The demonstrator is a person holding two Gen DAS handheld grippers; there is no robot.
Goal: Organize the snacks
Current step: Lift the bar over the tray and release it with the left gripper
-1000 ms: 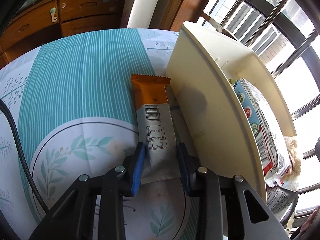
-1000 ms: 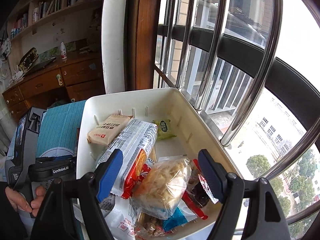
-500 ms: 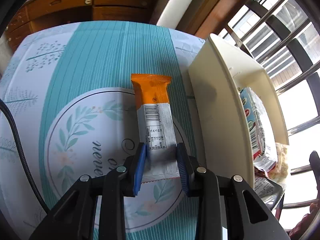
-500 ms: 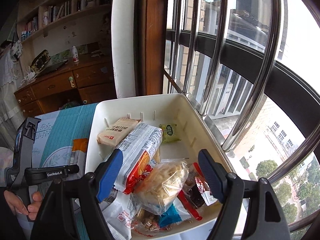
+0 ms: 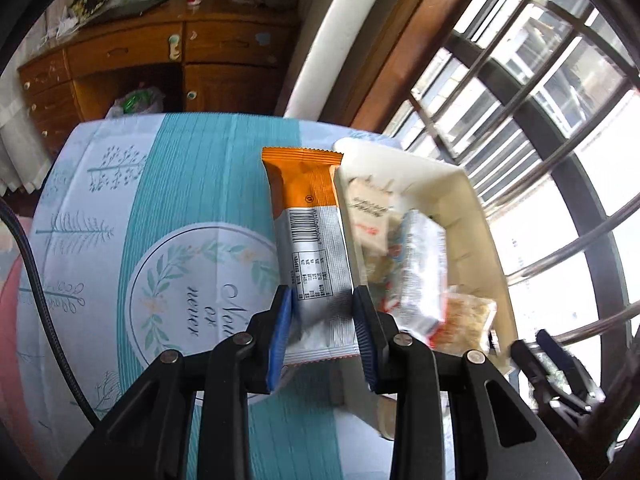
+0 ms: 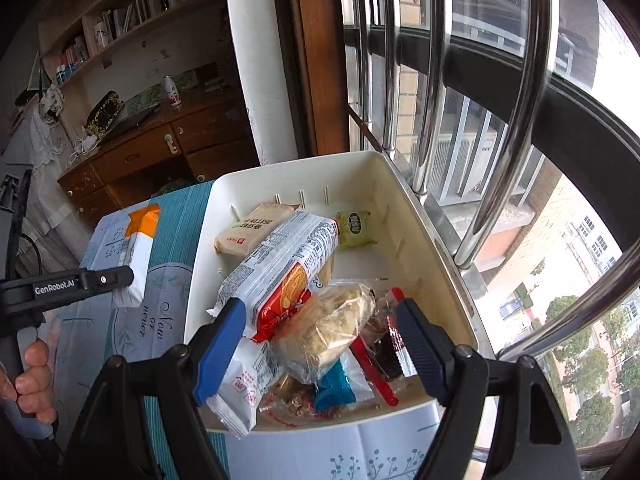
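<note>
My left gripper (image 5: 322, 316) is shut on an orange and silver snack bar (image 5: 310, 236), held in the air above the table beside the left wall of a white bin (image 5: 476, 216). The bar (image 6: 136, 256) and the left gripper (image 6: 120, 276) also show in the right wrist view. The bin (image 6: 404, 208) holds several snack packs, among them a long biscuit pack (image 6: 280, 272), a tan pack (image 6: 252, 228) and a small green pack (image 6: 354, 228). My right gripper (image 6: 324, 352) is open and empty, above the bin's near end.
The table has a teal and white patterned cloth (image 5: 140, 240). A barred window (image 6: 500, 80) runs right behind the bin. A wooden dresser (image 5: 160, 60) stands beyond the table's far end. A black cable (image 5: 36, 280) hangs at the left.
My left gripper has lifted the snack bar off the table and brought it up beside the bin, so the bin's inside now shows. The right gripper stayed open over the bin.
</note>
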